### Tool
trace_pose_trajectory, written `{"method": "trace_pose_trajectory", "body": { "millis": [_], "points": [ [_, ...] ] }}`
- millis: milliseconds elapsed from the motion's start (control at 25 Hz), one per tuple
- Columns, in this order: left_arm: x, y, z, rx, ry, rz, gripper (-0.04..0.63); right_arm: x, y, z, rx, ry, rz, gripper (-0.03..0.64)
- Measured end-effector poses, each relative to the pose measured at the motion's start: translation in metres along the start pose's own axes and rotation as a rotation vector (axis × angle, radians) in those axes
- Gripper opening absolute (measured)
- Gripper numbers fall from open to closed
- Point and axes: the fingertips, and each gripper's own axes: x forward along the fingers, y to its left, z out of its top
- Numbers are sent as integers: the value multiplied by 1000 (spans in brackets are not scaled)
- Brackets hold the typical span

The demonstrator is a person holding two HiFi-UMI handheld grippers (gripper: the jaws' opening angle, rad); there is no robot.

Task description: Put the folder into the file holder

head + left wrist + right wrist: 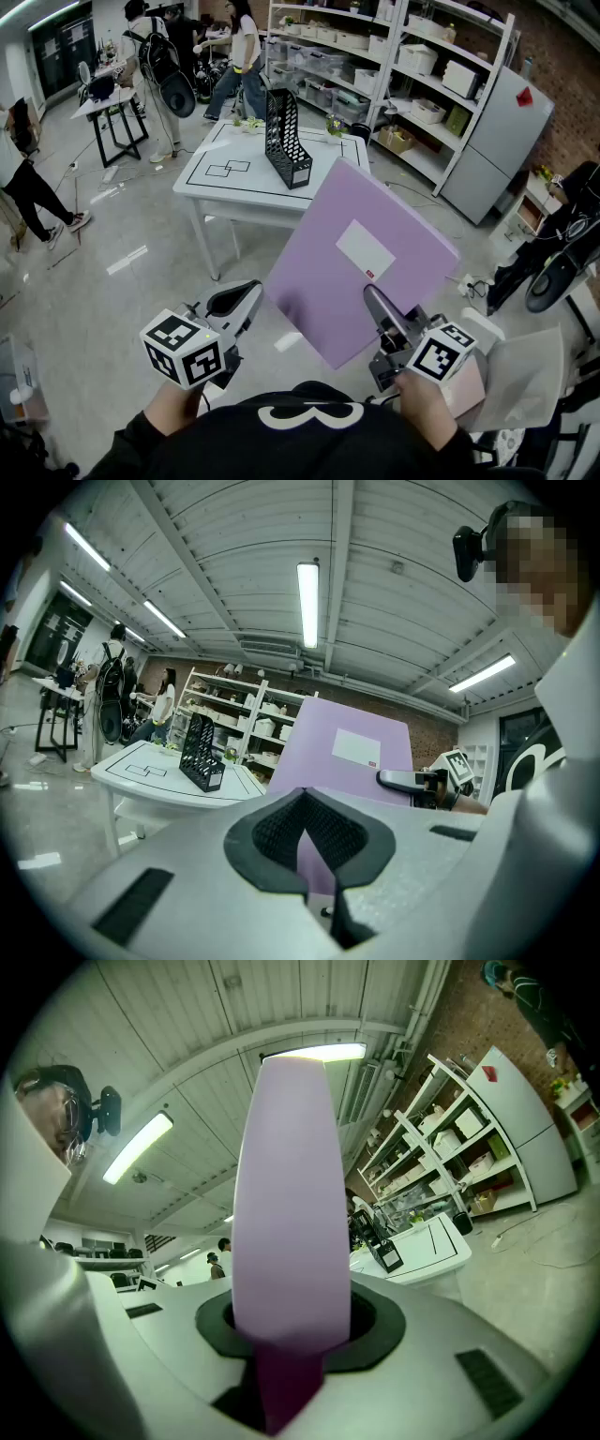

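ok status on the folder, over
Right gripper shut on purple folder, held up in air. Left gripper shut, empty. File holder on white table ahead, folder not in yet. Nothing seen between.

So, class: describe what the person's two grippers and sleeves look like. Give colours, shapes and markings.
The left gripper and right gripper both have smooth, pale grey moulded shells with dark, mesh-textured pads. Each carries a white cube printed with black square markers. The sleeves are black.
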Motion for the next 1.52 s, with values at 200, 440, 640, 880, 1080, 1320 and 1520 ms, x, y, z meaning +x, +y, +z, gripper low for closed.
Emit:
{"method": "trace_pose_trajectory", "body": {
  "millis": [200,440,640,880,1080,1320,1520],
  "points": [
    [-5,-3,-4,14,12,-8,6,-3,6,-2,-1,-16,1,144],
    [-1,8,-10,2,35,4,6,5,-4,-5,52,-27,-4,143],
    [22,31,-16,-15,64,16,6,28,-33,-5,69,-22,-20,143],
    [67,79,-17,-40,102,39,6,75,-81,2,92,-1,-16,143],
    [127,139,-8,-74,126,65,6,136,-134,18,96,28,-17,143],
    [195,199,-9,-98,199,96,6,197,-192,39,120,37,-11,143],
    [235,229,3,-89,219,94,6,234,-226,64,107,22,-18,143]
  ]
}}
